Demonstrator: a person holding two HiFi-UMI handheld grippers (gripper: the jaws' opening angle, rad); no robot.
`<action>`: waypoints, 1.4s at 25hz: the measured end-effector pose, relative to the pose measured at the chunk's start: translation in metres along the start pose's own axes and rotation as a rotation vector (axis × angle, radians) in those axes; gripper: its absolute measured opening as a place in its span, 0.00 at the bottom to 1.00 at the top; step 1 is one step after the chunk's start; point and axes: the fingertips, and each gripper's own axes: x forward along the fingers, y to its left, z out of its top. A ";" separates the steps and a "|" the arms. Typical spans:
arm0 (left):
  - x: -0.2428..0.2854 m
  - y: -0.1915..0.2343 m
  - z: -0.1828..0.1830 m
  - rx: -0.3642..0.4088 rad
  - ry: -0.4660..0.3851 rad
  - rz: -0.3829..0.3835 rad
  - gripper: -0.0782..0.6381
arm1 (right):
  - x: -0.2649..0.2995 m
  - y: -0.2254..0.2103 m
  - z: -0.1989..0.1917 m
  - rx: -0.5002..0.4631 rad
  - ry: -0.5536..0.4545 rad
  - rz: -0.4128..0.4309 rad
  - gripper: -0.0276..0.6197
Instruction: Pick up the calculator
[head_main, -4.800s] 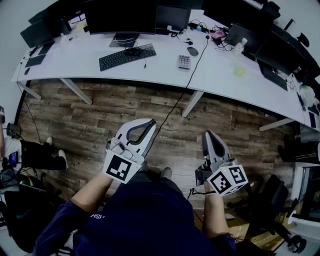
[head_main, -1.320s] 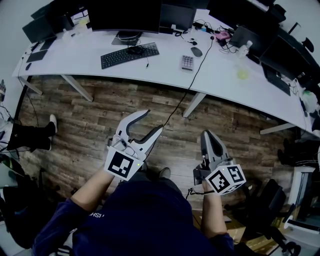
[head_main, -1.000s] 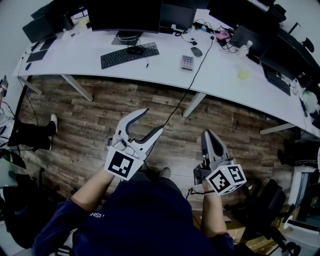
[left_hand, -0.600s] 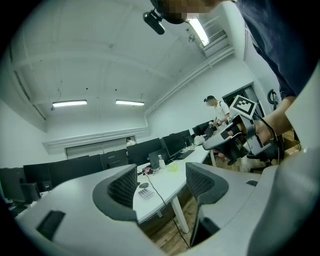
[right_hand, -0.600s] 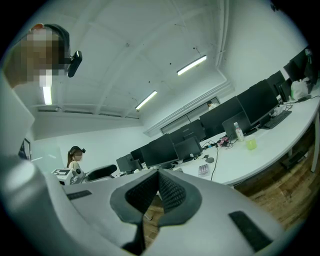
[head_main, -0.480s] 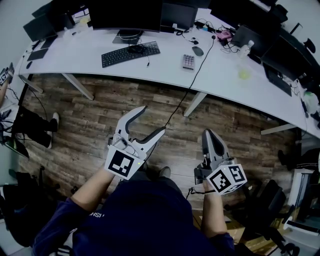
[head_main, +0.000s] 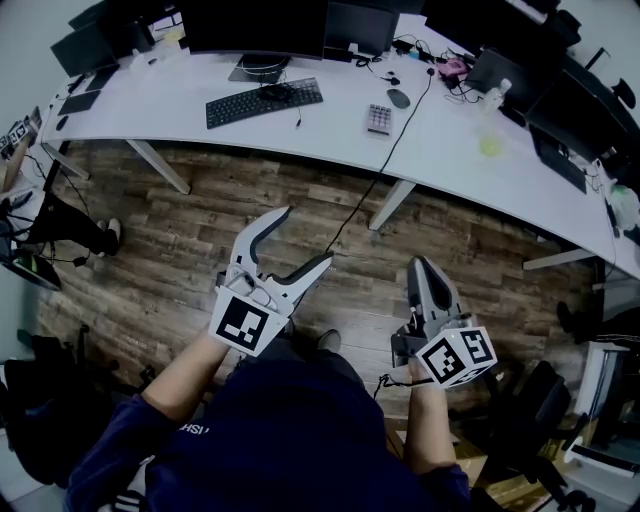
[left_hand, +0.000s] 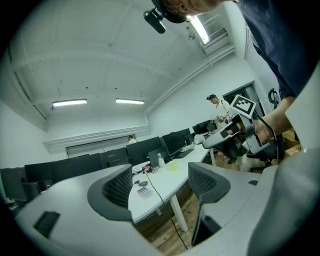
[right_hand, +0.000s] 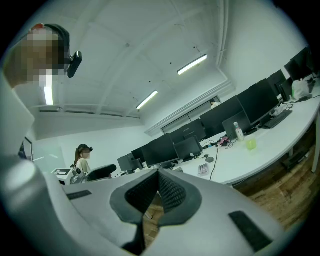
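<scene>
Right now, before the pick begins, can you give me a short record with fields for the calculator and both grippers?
calculator: lies on the white desk, right of the keyboard, untouched
left gripper: jaws apart, have just been opening, nothing between them
right gripper: jaws together, empty
place of grippers: above the wooden floor, short of the desk

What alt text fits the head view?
A person holds two grippers over a wood floor, short of a long white desk where the calculator lies right of a black keyboard. The left gripper, empty, has just been opening its jaws wide; the right gripper is shut.
</scene>
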 end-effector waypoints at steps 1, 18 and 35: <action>0.000 -0.001 0.000 0.000 0.003 0.004 0.60 | -0.001 -0.001 0.000 -0.001 0.001 0.004 0.05; 0.025 -0.032 0.014 0.011 0.023 0.077 0.60 | -0.028 -0.042 0.008 -0.009 0.021 0.056 0.05; 0.063 -0.016 0.006 0.002 0.038 0.086 0.60 | 0.001 -0.072 0.017 0.002 0.023 0.066 0.05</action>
